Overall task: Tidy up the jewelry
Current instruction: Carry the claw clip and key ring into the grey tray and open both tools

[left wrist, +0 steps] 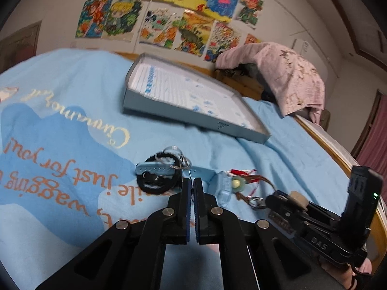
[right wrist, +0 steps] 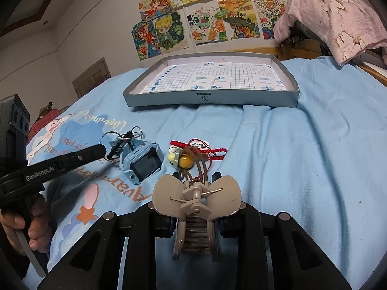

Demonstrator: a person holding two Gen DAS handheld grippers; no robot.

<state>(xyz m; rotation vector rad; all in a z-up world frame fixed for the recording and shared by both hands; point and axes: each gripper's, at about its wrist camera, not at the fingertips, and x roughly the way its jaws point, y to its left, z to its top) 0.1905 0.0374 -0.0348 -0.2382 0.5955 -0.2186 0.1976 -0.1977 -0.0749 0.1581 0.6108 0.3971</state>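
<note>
Nothing sorted yet: your shallow grey cardboard tray (right wrist: 210,97) sits empty.
Your right gripper (right wrist: 197,217) clamps a beige plastic claw hair clip (right wrist: 197,199); your left gripper (left wrist: 192,187) has its jaws together, whether on anything you cannot tell.

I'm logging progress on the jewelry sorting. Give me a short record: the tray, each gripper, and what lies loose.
tray: on the sheet, paper-lined, no jewelry in it
right gripper: shut on clip
left gripper: shut, tips at the rings by the watch; grip unclear
loose on sheet: watch, rings, hair tie, red bracelet, yellow bead on cord
</note>
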